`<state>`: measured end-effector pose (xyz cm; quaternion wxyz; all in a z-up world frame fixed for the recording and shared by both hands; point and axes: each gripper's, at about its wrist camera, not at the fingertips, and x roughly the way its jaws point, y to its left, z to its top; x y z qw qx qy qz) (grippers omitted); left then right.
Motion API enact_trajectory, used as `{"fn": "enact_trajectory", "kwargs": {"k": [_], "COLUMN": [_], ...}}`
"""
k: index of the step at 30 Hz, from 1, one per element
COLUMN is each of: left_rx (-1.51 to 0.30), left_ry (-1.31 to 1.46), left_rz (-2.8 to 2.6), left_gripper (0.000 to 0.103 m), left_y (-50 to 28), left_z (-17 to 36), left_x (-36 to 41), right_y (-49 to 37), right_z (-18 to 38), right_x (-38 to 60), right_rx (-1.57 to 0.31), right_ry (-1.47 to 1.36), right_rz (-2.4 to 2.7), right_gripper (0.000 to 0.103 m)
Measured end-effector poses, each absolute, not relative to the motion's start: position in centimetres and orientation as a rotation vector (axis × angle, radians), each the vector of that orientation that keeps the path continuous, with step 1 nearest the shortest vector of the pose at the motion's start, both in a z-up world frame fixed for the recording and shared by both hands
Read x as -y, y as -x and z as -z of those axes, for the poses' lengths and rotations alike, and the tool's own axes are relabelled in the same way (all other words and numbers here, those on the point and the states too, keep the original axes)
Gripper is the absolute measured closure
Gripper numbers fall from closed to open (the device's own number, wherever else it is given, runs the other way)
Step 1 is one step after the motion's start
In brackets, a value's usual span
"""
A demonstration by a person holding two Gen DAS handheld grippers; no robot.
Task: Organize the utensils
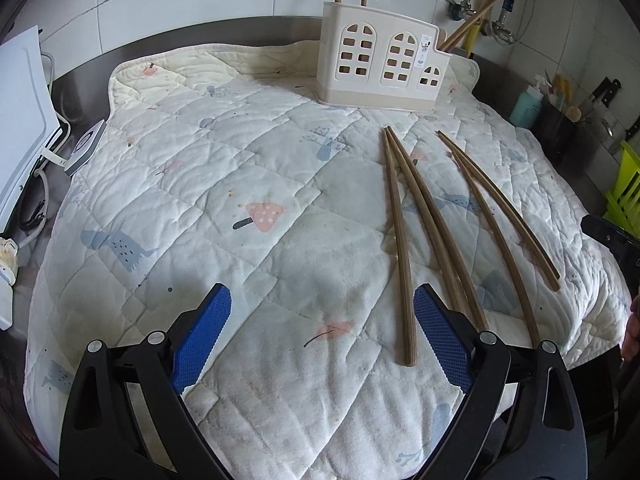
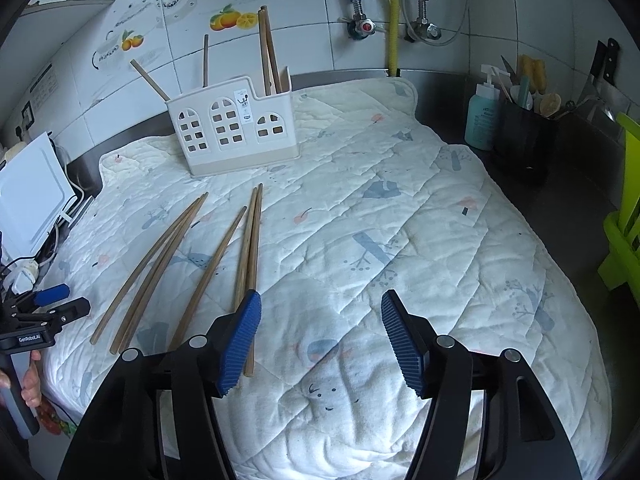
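Observation:
Several wooden chopsticks (image 1: 432,224) lie loose on a quilted cloth (image 1: 248,184); they also show in the right wrist view (image 2: 208,264). A cream utensil holder (image 1: 380,64) with arched windows stands at the back of the cloth, with a few chopsticks upright in it; it also shows in the right wrist view (image 2: 232,128). My left gripper (image 1: 322,312) is open and empty, just left of the nearest chopstick. My right gripper (image 2: 320,328) is open and empty, its left finger beside the rightmost chopsticks.
A white board (image 1: 20,120) and cables stand at the left. A teal bottle (image 2: 482,120), a black utensil pot (image 2: 524,136), knives and a green rack (image 2: 624,216) stand at the right. Pipes (image 2: 392,16) run down the tiled wall.

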<state>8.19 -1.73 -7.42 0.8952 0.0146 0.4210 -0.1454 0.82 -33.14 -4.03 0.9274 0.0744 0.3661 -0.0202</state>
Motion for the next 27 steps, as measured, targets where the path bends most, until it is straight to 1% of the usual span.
{"fn": "enact_trajectory", "kwargs": {"k": [27], "left_rx": [-0.878], "left_ry": [-0.043], "left_rz": [0.289], "left_gripper": [0.006], "left_y": [-8.20], "left_z": [7.23], "left_x": [1.84], "right_y": [-1.34], "right_z": [4.08], "right_x": [32.66], "right_rx": [-0.752], "right_ry": [-0.146], "right_rz": [0.029], "right_gripper": [0.042]}}
